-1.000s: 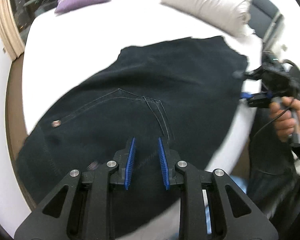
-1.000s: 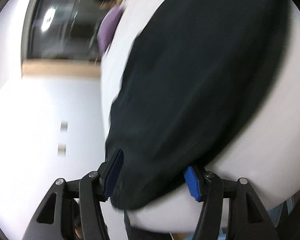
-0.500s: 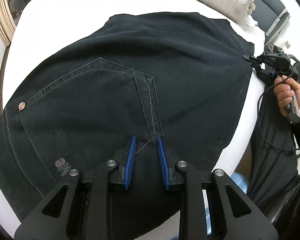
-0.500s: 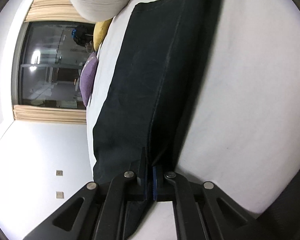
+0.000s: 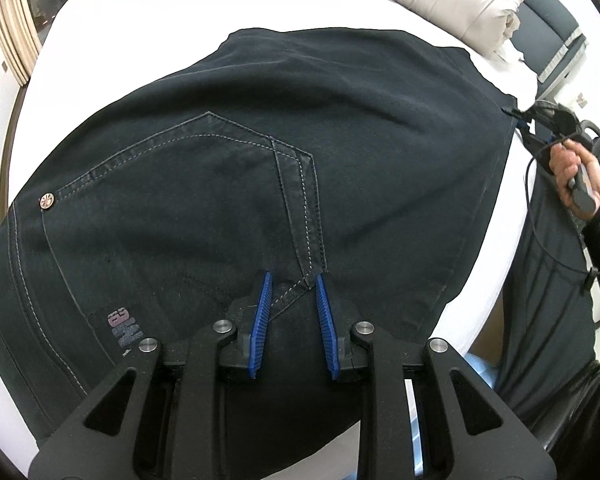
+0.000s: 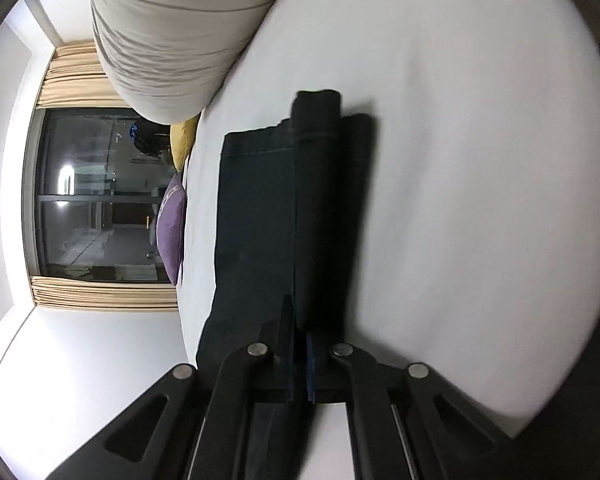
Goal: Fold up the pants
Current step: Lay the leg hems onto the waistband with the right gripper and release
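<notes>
Pants (image 5: 300,168) lie flat on the bed (image 5: 100,32), long axis running from my left gripper (image 5: 291,308), clamped on the waist end under it, out to my right gripper (image 6: 298,364), pinched tight on the far hem edge.

the left gripper (image 5: 291,292) points steeply down, its blue pads (image 5: 261,312) a narrow gap apart with dark cloth bunched between them. the right gripper (image 6: 299,332) is rolled on its side, jaws pinched tight on a cloth edge. the right hand (image 5: 576,172) wraps its handle.
</notes>
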The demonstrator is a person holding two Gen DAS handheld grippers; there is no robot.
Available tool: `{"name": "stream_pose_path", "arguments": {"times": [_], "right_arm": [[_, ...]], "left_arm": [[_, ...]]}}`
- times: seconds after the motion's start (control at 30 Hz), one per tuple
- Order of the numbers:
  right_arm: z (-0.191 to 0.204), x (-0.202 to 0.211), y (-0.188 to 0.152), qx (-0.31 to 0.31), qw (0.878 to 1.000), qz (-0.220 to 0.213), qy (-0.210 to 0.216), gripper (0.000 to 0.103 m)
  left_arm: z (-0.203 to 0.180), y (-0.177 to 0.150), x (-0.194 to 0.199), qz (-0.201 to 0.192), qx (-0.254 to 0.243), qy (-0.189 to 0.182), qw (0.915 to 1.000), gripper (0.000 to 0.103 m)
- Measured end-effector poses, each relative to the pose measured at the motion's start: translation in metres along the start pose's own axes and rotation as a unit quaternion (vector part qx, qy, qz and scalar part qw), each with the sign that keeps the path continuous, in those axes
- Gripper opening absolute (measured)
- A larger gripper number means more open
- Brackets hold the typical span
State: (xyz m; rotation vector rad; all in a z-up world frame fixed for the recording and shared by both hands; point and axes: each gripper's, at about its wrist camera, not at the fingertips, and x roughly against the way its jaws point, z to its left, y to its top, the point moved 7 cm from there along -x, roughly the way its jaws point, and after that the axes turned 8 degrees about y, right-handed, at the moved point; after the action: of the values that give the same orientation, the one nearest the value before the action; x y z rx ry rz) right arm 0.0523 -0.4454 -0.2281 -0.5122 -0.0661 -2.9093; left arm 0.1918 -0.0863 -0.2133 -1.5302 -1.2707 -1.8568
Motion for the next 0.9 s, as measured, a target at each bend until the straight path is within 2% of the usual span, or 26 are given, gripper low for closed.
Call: {"name": "stream_pose_path", "arguments": {"times": [0.1,0.17,0.23,0.3,0.37,0.43,0.53,0.57,0.6,0.63,0.7,0.77,0.83,0.9], "right_arm": [[0.001,-0.001,-0.004,-0.004,1.000,-0.008,0.006,0.002],[0.001,0.009,0.005,0.005,1.000,-0.012,-0.001,0.010],[0.009,0.004,0.008,0.007,1.000,-0.011,0.005,0.032],[0.013,0.008,0.018,0.015,1.000,-0.021,0.008,0.042],[0.014,0.012,0.029,0.023,0.999,-0.033,-0.006,0.043],[0.011,0.026,0.040,0.018,0.998,-0.053,-0.016,0.056],[0.005,0.060,0.056,0.022,0.989,-0.121,-0.087,0.069],[0.004,0.070,0.059,0.017,0.983,-0.140,-0.114,0.069],[0.008,0.076,0.060,0.020,0.981,-0.148,-0.124,0.069],[0.020,0.074,0.058,0.040,0.983,-0.140,-0.113,0.061],[0.052,0.052,0.042,0.107,0.986,-0.083,-0.095,0.047],[0.085,0.016,0.014,0.166,0.984,-0.007,-0.067,0.041],[0.112,-0.027,-0.030,0.206,0.975,0.082,-0.029,0.033],[0.128,-0.073,-0.084,0.217,0.959,0.183,0.009,0.033]], "left_arm": [[0.003,-0.001,0.002,0.000,0.000,-0.002,1.0000,0.022],[0.004,0.002,0.002,-0.001,0.001,-0.003,1.0000,0.022],[0.004,0.002,0.003,-0.002,0.003,-0.004,1.0000,0.022],[0.005,0.002,0.003,-0.004,0.007,-0.005,1.0000,0.022],[0.005,0.001,0.002,-0.006,0.009,-0.005,0.9999,0.022],[0.005,0.000,0.003,-0.007,0.011,-0.007,0.9999,0.022],[0.005,0.000,0.002,-0.008,0.014,-0.008,0.9998,0.022],[0.006,0.000,0.002,-0.008,0.015,-0.008,0.9998,0.022],[0.006,0.000,0.001,-0.008,0.015,-0.008,0.9998,0.022],[0.006,0.000,0.001,-0.008,0.015,-0.009,0.9998,0.022],[0.006,0.000,0.001,-0.010,0.017,-0.007,0.9998,0.022],[0.006,0.000,0.002,-0.012,0.019,-0.005,0.9997,0.022],[0.006,-0.001,0.003,-0.014,0.026,-0.005,0.9996,0.022],[0.006,-0.001,0.003,-0.016,0.032,-0.004,0.9993,0.022]]}}
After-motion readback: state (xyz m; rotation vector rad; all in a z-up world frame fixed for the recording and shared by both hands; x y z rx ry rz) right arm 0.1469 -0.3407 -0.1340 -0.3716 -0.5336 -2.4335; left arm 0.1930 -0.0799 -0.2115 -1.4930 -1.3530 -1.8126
